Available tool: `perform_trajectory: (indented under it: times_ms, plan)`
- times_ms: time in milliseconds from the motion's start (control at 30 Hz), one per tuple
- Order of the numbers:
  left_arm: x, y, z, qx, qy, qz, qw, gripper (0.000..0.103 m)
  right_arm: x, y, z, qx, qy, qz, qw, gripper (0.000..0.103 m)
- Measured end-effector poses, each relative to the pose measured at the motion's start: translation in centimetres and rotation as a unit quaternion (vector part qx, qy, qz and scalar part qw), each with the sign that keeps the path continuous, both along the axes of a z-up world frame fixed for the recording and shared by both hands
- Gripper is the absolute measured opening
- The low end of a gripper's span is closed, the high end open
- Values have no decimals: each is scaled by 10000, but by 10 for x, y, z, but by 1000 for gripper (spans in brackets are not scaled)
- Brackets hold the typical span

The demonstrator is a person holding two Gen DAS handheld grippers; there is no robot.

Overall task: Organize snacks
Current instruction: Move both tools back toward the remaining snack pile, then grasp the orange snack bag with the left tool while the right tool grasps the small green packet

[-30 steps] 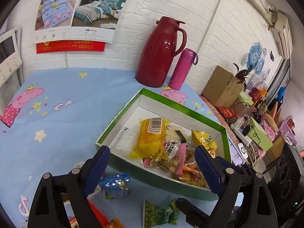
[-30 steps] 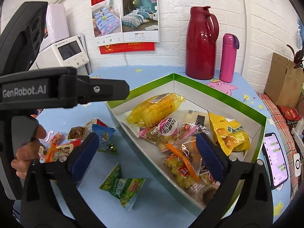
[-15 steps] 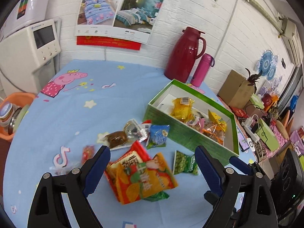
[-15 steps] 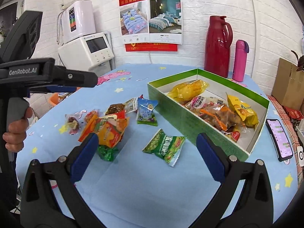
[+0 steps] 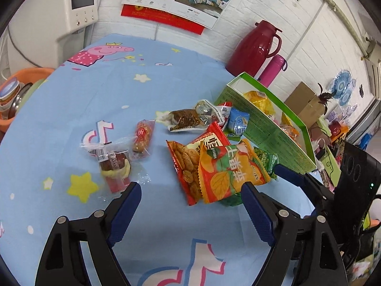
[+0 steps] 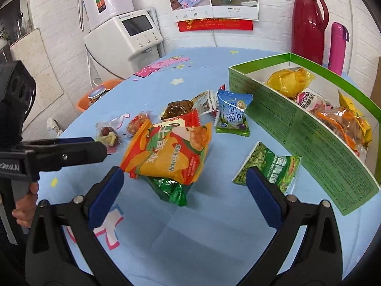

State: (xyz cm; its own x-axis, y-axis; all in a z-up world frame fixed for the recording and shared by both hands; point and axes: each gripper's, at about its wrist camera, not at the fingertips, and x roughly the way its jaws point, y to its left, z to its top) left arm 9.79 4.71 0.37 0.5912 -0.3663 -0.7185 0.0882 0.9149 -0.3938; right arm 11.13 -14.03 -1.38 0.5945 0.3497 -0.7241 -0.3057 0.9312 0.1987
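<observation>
tablecloth (image 6: 195, 233): light blue, stars and pink pig print | box (image 6: 309, 138): green outside, white inside | chips bag (image 6: 171, 155): orange-red | jug (image 6: 307, 21): dark red | bottle (image 6: 337, 45): pink

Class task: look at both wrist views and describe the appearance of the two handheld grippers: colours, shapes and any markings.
Both the left gripper and the right gripper have black, angular, cut-out arms with silver rivets and flat blue pads. In the right wrist view, the left gripper's black body carries white "GenRobot.AI" lettering, partly cut off. No cables or sleeves are visible.
</observation>
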Motion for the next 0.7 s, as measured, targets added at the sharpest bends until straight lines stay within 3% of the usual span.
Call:
perform_trajectory:
  times_ms: [100, 133, 167, 267, 367, 400, 500, 700]
  plan:
    - [10, -1, -7, -196, 68, -144, 9997, 74, 9, 3, -5, 41, 76, -30, 10000, 78]
    - [15, -2, -10, -268, 105, -192, 9994, 72, 11, 3, -7, 50, 111, -32, 9999, 66]
    - [21, -3, -14, -335, 169, -221, 9991, 66, 12, 3, -9, 191, 161, 13, 9997, 52]
    - [32, -10, -26, -535, 392, -363, 9971, 45, 5, 2, -6, 351, 167, 126, 9992, 34]
    - [31, -17, -31, -575, 398, -448, 9965, 40, -2, 3, -2, 115, 63, 104, 9999, 29]
    - [29, -19, -30, -595, 383, -467, 9964, 34, -4, 1, -2, 152, 81, 99, 9998, 29]
    - [23, -25, -27, -364, 348, -472, 9976, 26, -9, -2, 1, 229, 91, 97, 9997, 27]
    - [-1, -39, -21, -93, 335, -612, 9975, 23, -33, 0, 4, 100, 83, 206, 9997, 25]
